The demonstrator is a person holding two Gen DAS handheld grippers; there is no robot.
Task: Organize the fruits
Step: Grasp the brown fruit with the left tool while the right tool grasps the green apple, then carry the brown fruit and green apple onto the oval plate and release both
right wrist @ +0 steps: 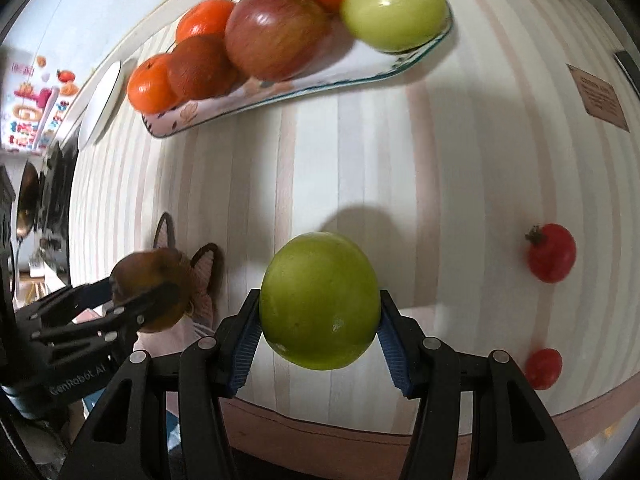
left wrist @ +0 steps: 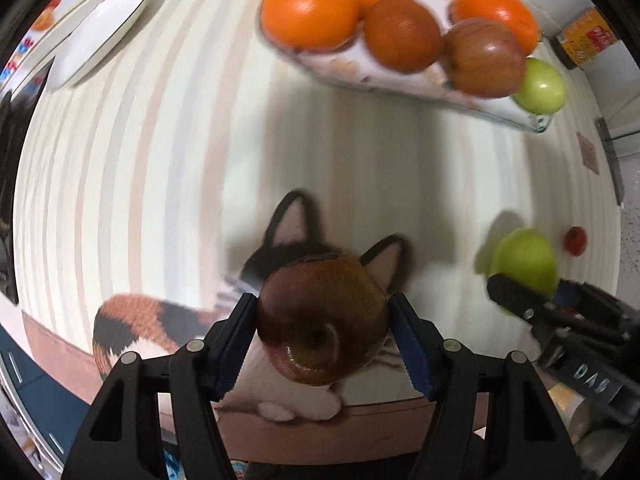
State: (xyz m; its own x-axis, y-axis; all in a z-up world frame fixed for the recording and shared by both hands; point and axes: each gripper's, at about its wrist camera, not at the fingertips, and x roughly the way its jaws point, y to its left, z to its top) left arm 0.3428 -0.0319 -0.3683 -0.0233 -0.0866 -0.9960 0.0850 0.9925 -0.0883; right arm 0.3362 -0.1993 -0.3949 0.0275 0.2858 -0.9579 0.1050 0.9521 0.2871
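Note:
My left gripper [left wrist: 323, 320] is shut on a dark red apple [left wrist: 322, 320], held above the striped tablecloth near the front edge; it also shows in the right wrist view [right wrist: 150, 290]. My right gripper [right wrist: 319, 312] is shut on a green apple [right wrist: 320, 300], also seen in the left wrist view [left wrist: 524, 266]. At the back, an oblong tray [left wrist: 400, 80] [right wrist: 280, 92] holds several oranges [left wrist: 308, 12], a red apple [left wrist: 484, 56] [right wrist: 276, 32] and a green apple [left wrist: 540, 86] [right wrist: 394, 10].
Two small red tomatoes [right wrist: 552, 252] [right wrist: 542, 368] lie on the cloth at the right. A white plate [left wrist: 100, 32] sits at the back left. A cat picture [left wrist: 292, 236] is printed on the cloth under the left gripper. A yellow box [left wrist: 584, 38] stands at the back right.

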